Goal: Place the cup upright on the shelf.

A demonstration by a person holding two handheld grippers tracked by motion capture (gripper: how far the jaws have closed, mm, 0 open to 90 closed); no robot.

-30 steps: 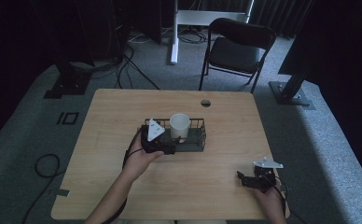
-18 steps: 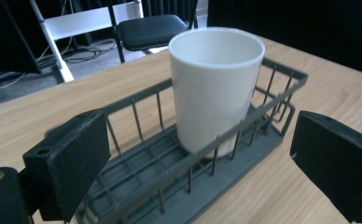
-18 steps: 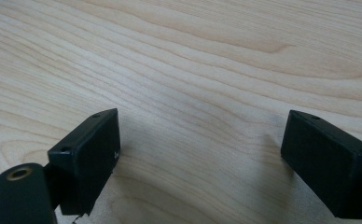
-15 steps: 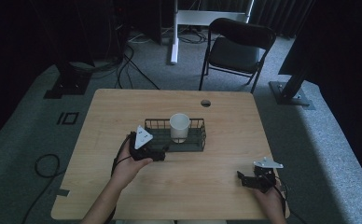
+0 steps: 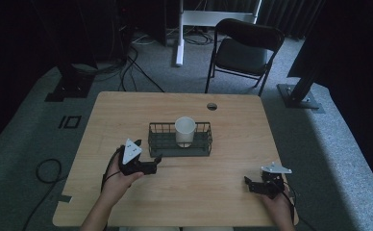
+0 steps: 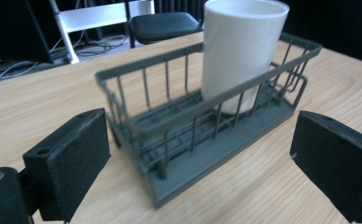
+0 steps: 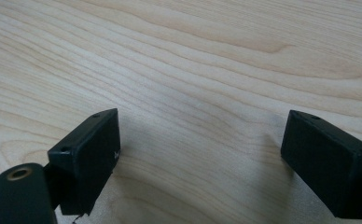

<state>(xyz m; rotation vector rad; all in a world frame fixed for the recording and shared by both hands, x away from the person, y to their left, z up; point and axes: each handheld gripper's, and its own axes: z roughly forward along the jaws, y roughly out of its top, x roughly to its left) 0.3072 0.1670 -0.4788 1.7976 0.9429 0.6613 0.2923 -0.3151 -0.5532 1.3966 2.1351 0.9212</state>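
A dark wire basket (image 5: 165, 142) (image 6: 179, 140) stands at the middle of the wooden table (image 5: 127, 110). A white cup (image 5: 185, 130) (image 6: 241, 51) stands upright inside it, toward its right half. My left gripper (image 5: 156, 160) (image 6: 202, 163) is just off the basket's front left corner, low over the table, jaws wide apart and nothing between them. In the left gripper view the basket's near corner lies ahead of the gap. My right gripper (image 5: 248, 183) (image 7: 202, 163) rests near the table's front right edge, open over bare wood.
A round cable hole (image 5: 212, 106) sits near the table's far edge. Beyond the table stand a black folding chair (image 5: 244, 48) and a white desk leg (image 5: 179, 33). Cables lie on the grey floor at left.
My left gripper has pulled back from the basket toward the front left and sunk a little. The cup stays in the basket. The right gripper has kept still.
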